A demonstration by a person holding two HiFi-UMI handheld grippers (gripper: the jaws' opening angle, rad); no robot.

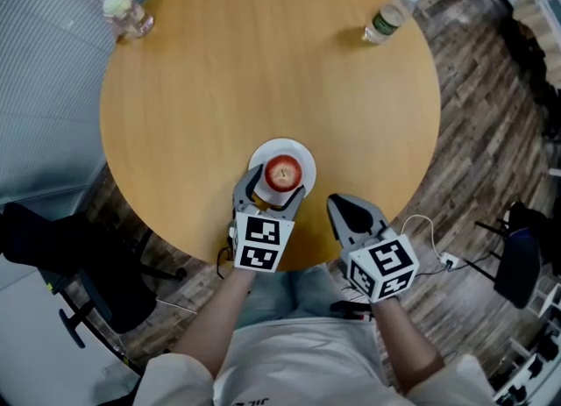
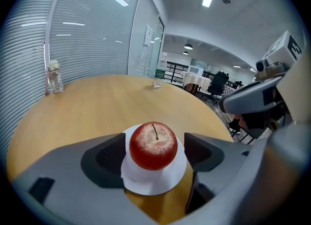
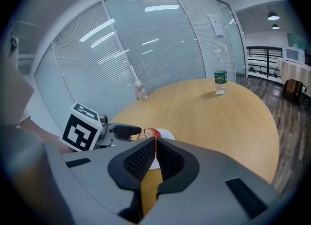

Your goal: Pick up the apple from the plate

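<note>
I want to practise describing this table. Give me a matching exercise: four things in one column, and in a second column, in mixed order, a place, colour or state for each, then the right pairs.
Things
1. apple
2. plate
3. water bottle
4. right gripper

Descriptions
A. near the table's far right edge
B. jaws together, nothing between them
C. white, under the fruit
D. red, between the open jaws of the left gripper

Pairs: 1-D, 2-C, 3-A, 4-B
</note>
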